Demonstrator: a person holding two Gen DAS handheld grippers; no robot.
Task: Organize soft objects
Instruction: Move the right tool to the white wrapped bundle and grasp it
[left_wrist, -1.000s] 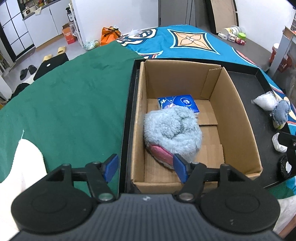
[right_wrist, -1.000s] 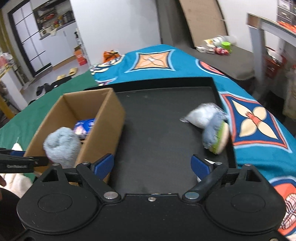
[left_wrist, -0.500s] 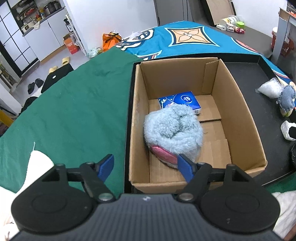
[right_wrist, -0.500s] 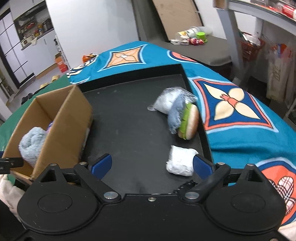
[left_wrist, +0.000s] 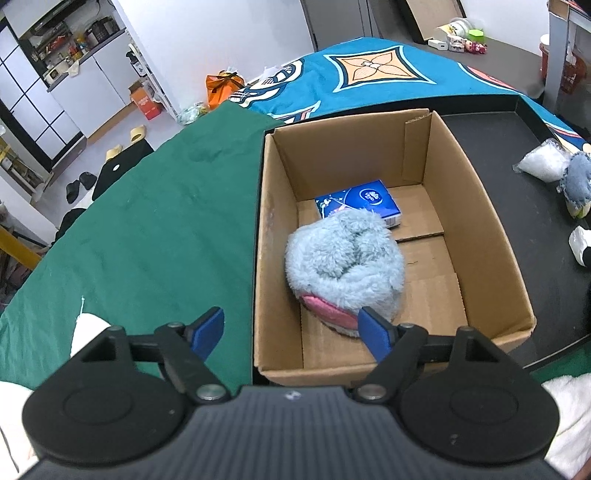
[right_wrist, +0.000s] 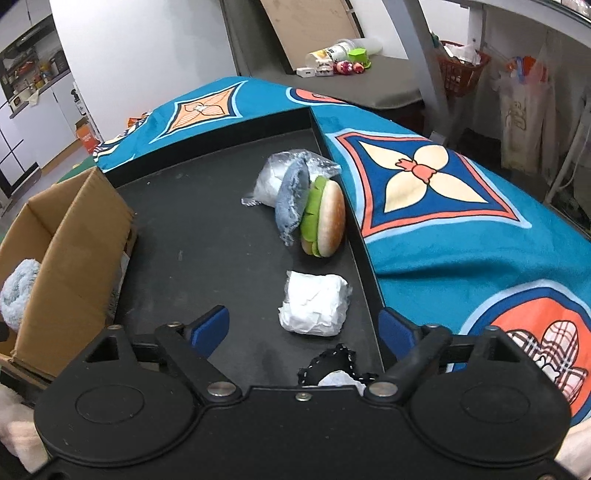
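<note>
My left gripper (left_wrist: 291, 328) hangs over the near edge of the cardboard box (left_wrist: 480, 221), its jaws spread wide and holding nothing; one blue fingertip sits over the green cloth (left_wrist: 147, 221), the other over the box's inside. In the box lies a fluffy light-blue plush (left_wrist: 343, 254) with a pink patch at its near side, and behind it, touching it, a blue tissue pack (left_wrist: 358, 201) with a round white logo whose writing is too small for me to read. The box stands in the left end of a black tray (right_wrist: 192, 221).

My right gripper (right_wrist: 304, 326) hovers above the tray's near right part, jaws likewise spread and empty. Between my fingertips, a little ahead, lies a white wrapped bundle (right_wrist: 314, 302) on the tray floor. Farther on, a plush hamburger (right_wrist: 325, 221) stands on edge against the tray's right wall, with a grey-blue fuzzy piece (right_wrist: 291, 199) pressed to its left and a clear bag of white stuffing (right_wrist: 269, 177) behind that. Just under my housing a black item with white stitching (right_wrist: 332, 365) peeks out, partly hidden.

The tray rests on a teal patterned blanket (right_wrist: 443, 229). I can read no lettering on the box or on any of the loose things.
</note>
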